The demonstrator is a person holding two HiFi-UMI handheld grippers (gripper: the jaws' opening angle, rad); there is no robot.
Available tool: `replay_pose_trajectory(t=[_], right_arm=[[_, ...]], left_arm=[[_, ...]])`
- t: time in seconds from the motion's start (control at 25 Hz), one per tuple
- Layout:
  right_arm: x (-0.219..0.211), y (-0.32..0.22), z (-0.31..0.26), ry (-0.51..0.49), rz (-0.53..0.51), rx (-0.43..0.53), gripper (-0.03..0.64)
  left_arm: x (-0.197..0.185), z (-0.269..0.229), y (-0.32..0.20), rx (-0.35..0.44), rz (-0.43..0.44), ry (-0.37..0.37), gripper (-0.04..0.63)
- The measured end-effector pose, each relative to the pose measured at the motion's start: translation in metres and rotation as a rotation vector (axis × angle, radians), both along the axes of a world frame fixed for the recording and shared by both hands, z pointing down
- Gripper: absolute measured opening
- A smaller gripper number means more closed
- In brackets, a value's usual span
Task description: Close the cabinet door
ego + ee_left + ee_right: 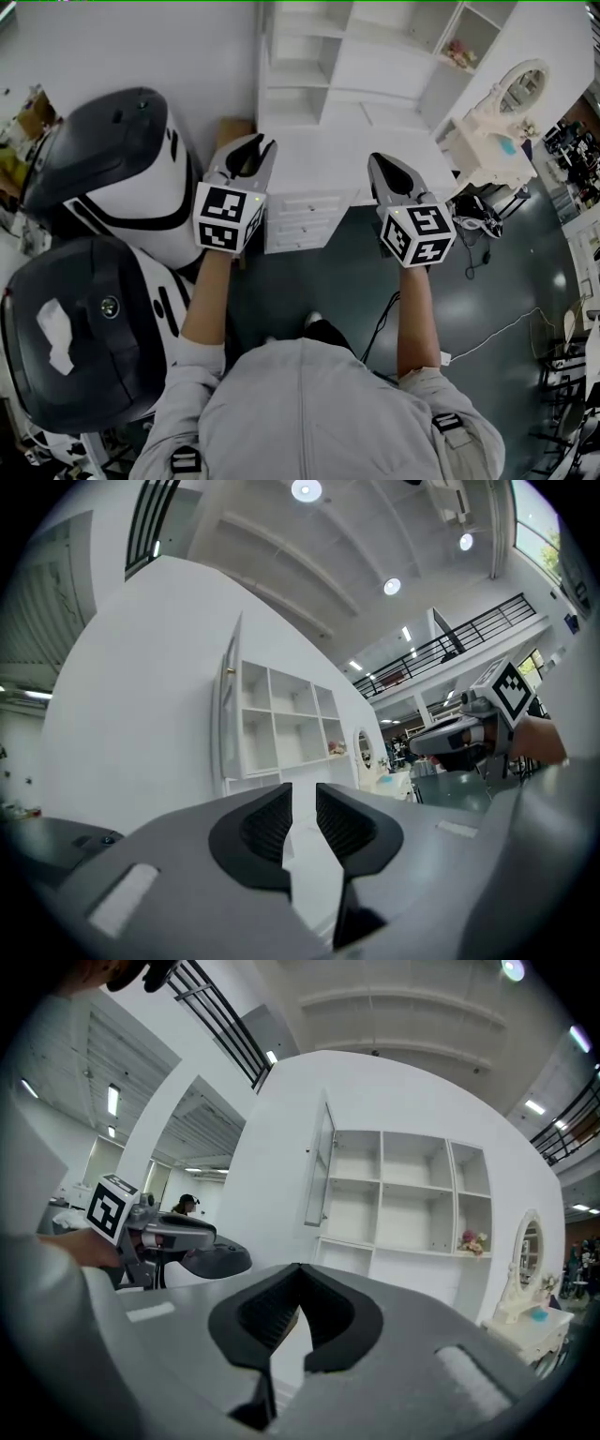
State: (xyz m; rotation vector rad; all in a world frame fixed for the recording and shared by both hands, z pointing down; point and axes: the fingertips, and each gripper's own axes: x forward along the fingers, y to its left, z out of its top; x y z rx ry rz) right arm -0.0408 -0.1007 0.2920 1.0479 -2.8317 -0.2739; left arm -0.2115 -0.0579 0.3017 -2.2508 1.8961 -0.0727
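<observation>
While the cabinet door (pixel 319 1171) stands swung out, edge-on at the left side of the white shelf cabinet (pixel 403 1204) and well ahead of both tools, closing it looks not yet begun. The left gripper (pixel 302 808) points level toward it, jaws apart with nothing between them, probably readied to push or catch the door's edge. The right gripper (pixel 298 1274), tips together and empty, is held alongside, likely just in reserve

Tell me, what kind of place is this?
Probably a big indoor hall with a mock bedroom set up: a white shelf cabinet and white dressing table with oval mirror stand under a high ceiling with round spotlights and a balcony railing.
</observation>
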Motion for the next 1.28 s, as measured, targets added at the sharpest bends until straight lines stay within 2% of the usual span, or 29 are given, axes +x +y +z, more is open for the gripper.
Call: replay_pose_trajectory(t=[0.36,0.6,1.0,1.12,1.28], right_arm=[[-0.075,-0.055,0.0,0.009,-0.141,0.014,0.002],[-0.111,-0.111,-0.01,-0.018,-0.232,0.015,0.003],[-0.149,-0.194,-0.017,0.004,-0.362,-0.009,0.003],[-0.153,-0.213,-0.017,0.007,-0.384,-0.016,0.003],[-0.152,-0.231,-0.018,-0.005,-0.403,-0.023,0.003]], left_arm=[[-0.05,0.005,-0.047,-0.003,-0.079,-0.027,0.133],[-0.077,-0.002,-0.093,0.0,-0.161,0.003,0.141],[-0.092,-0.017,-0.176,-0.013,-0.235,0.044,0.158],[-0.098,-0.02,-0.194,-0.011,-0.264,0.072,0.158],[-0.107,-0.023,-0.212,-0.021,-0.299,0.07,0.16]])
